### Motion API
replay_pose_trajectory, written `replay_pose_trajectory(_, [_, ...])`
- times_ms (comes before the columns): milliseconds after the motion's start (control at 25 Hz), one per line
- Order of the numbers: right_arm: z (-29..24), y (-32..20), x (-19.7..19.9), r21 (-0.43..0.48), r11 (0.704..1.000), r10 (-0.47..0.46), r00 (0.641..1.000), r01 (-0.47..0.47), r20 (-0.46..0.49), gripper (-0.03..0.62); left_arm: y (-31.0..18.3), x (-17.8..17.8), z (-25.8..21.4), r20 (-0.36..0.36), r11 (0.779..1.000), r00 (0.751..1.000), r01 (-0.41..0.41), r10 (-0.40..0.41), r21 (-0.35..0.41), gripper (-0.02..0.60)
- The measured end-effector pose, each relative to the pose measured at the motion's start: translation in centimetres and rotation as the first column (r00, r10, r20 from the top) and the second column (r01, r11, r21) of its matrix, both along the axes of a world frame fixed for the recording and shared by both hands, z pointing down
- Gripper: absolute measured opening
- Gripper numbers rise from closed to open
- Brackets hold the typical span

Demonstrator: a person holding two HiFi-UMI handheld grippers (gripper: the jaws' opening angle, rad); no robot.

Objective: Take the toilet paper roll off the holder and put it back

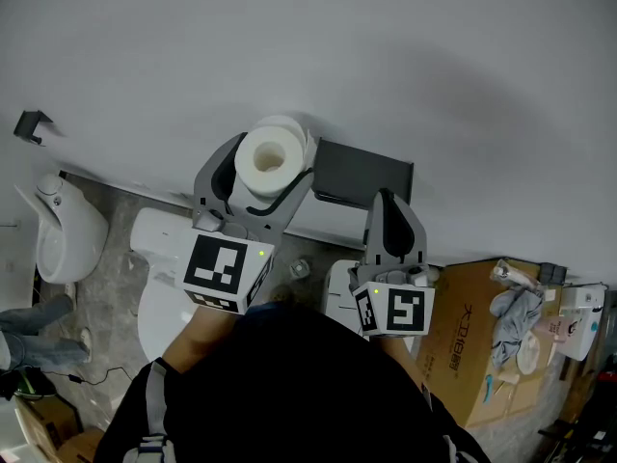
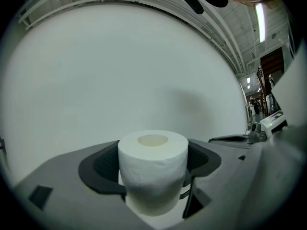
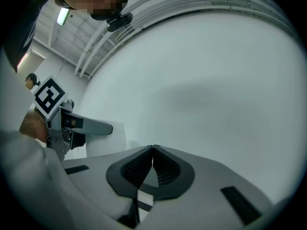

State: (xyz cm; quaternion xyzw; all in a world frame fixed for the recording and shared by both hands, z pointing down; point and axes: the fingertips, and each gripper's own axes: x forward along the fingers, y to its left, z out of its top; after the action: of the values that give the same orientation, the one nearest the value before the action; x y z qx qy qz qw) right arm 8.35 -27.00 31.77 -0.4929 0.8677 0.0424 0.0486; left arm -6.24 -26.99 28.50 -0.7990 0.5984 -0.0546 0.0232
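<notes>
A white toilet paper roll (image 1: 268,156) sits between the jaws of my left gripper (image 1: 270,165), which is shut on its sides. In the left gripper view the roll (image 2: 153,169) stands with its hollow core facing up, in front of the bare white wall. The dark grey holder (image 1: 363,173) is fixed to the wall just right of the roll. Below the holder, my right gripper (image 1: 387,201) is shut with nothing in it. Its dark pads (image 3: 165,169) meet at the tips in the right gripper view (image 3: 152,148), where the left gripper's marker cube (image 3: 49,95) shows at the left.
A white toilet (image 1: 162,263) stands below the left gripper and another white fixture (image 1: 66,228) at the left. A cardboard box (image 1: 470,347) with rags and clutter is at the right. A small black bracket (image 1: 34,125) hangs on the wall. A bystander's leg (image 1: 34,340) shows at lower left.
</notes>
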Motion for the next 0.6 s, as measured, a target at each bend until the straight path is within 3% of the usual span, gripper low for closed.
replay_pose_trajectory(600, [-0.2,-1.0,0.4,0.006,1.0,0.002,1.0,-0.002,-0.003,0.023,-1.7,2.2,-2.3,0.006,0.998,0.998,-0.063,0.063,0.027,0.391])
